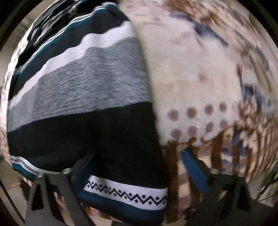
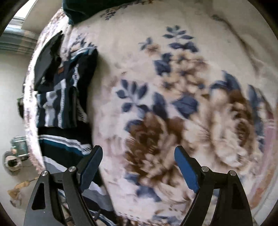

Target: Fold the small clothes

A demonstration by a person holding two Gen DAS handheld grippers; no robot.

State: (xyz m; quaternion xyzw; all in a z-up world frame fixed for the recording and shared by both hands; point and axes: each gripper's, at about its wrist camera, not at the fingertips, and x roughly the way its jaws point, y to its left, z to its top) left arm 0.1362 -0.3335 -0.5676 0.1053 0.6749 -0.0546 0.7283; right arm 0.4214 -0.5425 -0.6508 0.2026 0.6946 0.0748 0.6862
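A striped garment with navy, grey, white and teal bands and a zigzag hem lies flat on a floral blanket. My left gripper points down right over the garment's right edge. Its jaws stand wide, one finger over the navy band and the blue pad over the blanket, neither pressing the cloth. In the right wrist view the same garment shows at the lower left. My right gripper is open above the bare blanket, with nothing between its fingers.
A pile of folded striped clothes and a black garment lie along the blanket's left edge, with a dark teal item at the far end. Beyond that edge is floor with a small appliance and dry leaves.
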